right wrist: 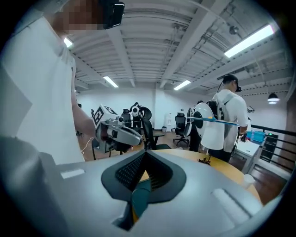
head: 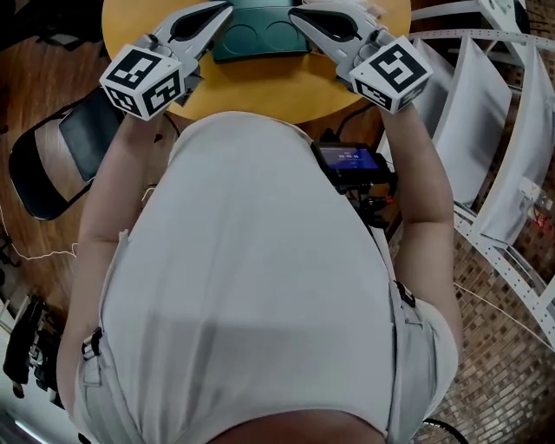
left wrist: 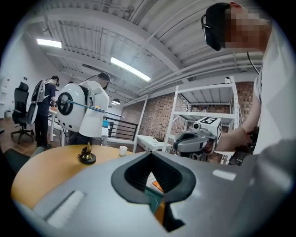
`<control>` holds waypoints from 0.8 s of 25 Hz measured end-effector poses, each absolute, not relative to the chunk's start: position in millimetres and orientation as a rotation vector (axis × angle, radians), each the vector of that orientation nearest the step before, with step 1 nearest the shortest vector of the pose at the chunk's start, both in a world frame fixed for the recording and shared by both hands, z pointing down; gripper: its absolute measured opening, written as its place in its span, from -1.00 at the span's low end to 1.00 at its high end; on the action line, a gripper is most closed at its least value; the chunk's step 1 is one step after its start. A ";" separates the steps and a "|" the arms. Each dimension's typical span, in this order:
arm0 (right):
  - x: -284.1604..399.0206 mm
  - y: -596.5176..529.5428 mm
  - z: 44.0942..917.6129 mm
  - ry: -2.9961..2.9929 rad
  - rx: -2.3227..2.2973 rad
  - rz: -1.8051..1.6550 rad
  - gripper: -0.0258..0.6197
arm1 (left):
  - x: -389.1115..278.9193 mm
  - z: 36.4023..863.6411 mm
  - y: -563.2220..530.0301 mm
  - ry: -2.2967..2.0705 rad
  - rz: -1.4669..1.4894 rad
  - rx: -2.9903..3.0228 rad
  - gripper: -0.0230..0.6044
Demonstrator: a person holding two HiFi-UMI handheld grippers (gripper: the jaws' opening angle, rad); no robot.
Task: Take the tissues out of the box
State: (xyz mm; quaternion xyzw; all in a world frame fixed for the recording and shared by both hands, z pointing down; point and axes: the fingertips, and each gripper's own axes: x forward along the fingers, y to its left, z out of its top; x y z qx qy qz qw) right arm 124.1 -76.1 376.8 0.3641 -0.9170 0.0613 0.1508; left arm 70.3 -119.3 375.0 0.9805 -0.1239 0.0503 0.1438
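A dark green tissue box (head: 260,35) lies on the round wooden table (head: 260,87) at the top of the head view. No tissue shows. My left gripper (head: 227,9) points in at the box's left end, its jaws together and empty. From the other side my right gripper (head: 293,13) reaches toward the box's right end, also shut with nothing held. In the left gripper view the jaws of the left gripper (left wrist: 149,153) meet, and a slice of the green box (left wrist: 155,196) shows through the gap below. The right gripper (right wrist: 144,152) looks the same over the box (right wrist: 141,192).
My own torso fills most of the head view, with a small screen device (head: 351,163) at the waist. A black chair (head: 61,156) stands at the left and white shelving (head: 486,130) at the right. A brass stand (left wrist: 86,157) and a white cup (left wrist: 122,150) sit farther along the table.
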 end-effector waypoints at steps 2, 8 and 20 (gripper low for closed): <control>123.0 -75.1 376.8 -2.631 1.027 0.156 -0.92 | 71.0 379.3 -117.3 -0.352 0.148 2.821 -0.93; 121.1 -74.3 378.2 -2.635 1.025 0.164 -0.92 | 71.3 383.0 -114.3 -0.355 0.144 2.810 -0.93; 115.3 -72.7 382.0 -2.632 0.989 0.156 -0.92 | 67.0 387.8 -109.2 -0.369 0.147 2.796 -0.93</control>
